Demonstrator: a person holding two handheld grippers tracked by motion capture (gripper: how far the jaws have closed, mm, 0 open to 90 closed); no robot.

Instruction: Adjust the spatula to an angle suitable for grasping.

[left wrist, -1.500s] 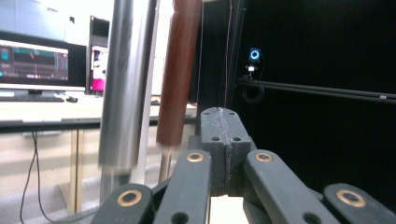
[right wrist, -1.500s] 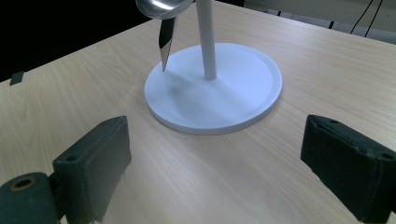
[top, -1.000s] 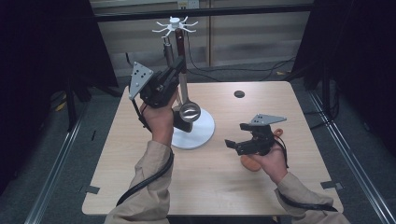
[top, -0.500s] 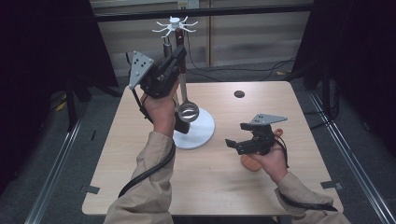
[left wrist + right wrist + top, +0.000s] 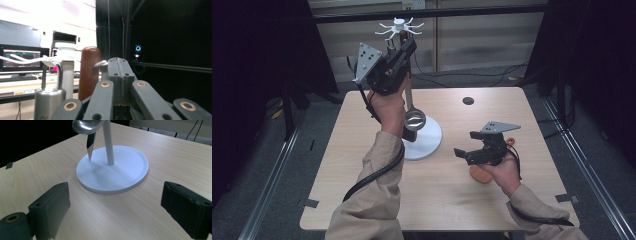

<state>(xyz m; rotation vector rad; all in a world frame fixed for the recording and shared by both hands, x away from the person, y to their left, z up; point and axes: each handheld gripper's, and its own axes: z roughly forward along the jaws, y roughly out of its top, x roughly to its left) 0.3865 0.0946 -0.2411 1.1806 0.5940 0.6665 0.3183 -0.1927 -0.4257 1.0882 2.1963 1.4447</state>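
A white utensil stand [image 5: 398, 26] with hook arms at its top rises from a round white base [image 5: 427, 142]. My left gripper [image 5: 411, 46] is raised beside the stand's top, shut on the thin metal loop [image 5: 100, 63] of a brown-handled utensil [image 5: 88, 72]. A steel handle with a loop [image 5: 50, 96] hangs close by, next to the white post [image 5: 67, 72]. A shiny ladle bowl [image 5: 414, 120] hangs low over the base, seen also as the ladle bowl [image 5: 86, 126] with a steel blade [image 5: 90, 145] beside it. My right gripper [image 5: 462, 152] is open over the table; nothing is between its pads [image 5: 53, 202].
An orange object [image 5: 479, 174] lies on the table under my right hand. A small black disc [image 5: 468, 100] sits near the far edge. Dark curtains flank the wooden table [image 5: 362, 165]; cables run on the floor behind.
My left gripper has risen and moved toward the stand's top hooks with the utensil. The right gripper has stayed almost still.
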